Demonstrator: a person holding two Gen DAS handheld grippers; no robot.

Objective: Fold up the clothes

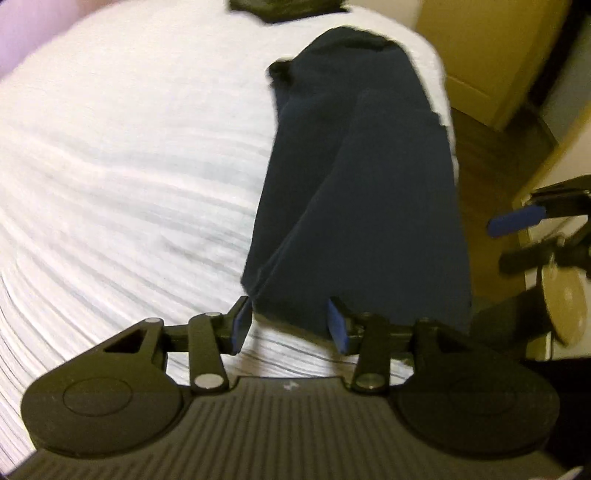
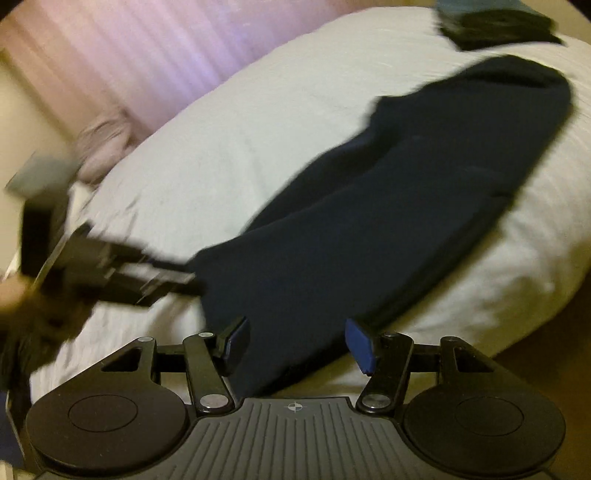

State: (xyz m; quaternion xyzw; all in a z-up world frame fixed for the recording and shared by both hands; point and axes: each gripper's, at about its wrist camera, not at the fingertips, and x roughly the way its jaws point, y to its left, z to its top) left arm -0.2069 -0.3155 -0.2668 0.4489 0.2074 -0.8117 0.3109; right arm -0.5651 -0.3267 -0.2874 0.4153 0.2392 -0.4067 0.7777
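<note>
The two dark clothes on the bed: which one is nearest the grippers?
The long navy garment, stretched across the white bed right up to both open grippers. The other, a small dark pile, sits at the bed's far end.

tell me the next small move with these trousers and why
Probably ease both grippers down and shut them on the near hem: the dark trousers lie lengthwise on the bed, and the left gripper and right gripper are open right at that end.

From my feed I see a bed (image 1: 110,166) under a white, finely striped cover, pinkish-lilac curtains (image 2: 155,55) hanging behind it, a dark wooden floor (image 1: 491,155) beside it, and yellowish wooden furniture panels (image 1: 491,48) along that floor.
</note>
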